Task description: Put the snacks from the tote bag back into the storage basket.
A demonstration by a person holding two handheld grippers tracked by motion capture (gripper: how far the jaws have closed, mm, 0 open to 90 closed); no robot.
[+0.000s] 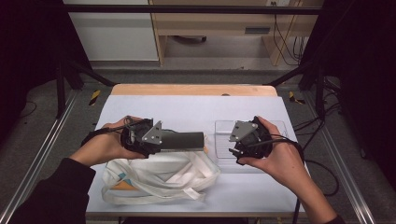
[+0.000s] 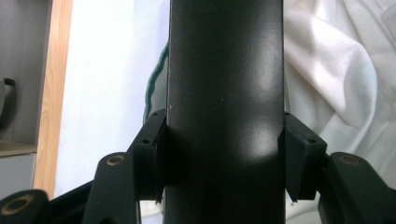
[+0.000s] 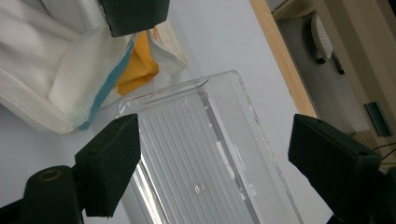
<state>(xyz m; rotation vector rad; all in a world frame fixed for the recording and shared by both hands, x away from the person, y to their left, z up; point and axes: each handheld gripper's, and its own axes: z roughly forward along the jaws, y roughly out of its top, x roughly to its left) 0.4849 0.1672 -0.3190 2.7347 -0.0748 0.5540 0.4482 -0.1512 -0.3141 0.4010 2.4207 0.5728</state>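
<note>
My left gripper (image 1: 163,140) is shut on a dark cylinder (image 1: 184,140), a bottle-like tube held level above the white cloth bag (image 1: 159,179). In the left gripper view the dark cylinder (image 2: 226,93) is clamped between both pads (image 2: 152,154). The right gripper (image 1: 232,148) stands open over a clear plastic tray (image 1: 224,149). In the right gripper view the clear tray (image 3: 210,154) lies between the wide-apart jaws, with the bag (image 3: 51,79) and the cylinder's end (image 3: 135,16) beyond.
The table (image 1: 196,105) has a pale blue-white cover and a wooden far edge. The bag has teal trim and an orange patch (image 3: 137,65). Black frame bars and cables stand around the table, with furniture behind.
</note>
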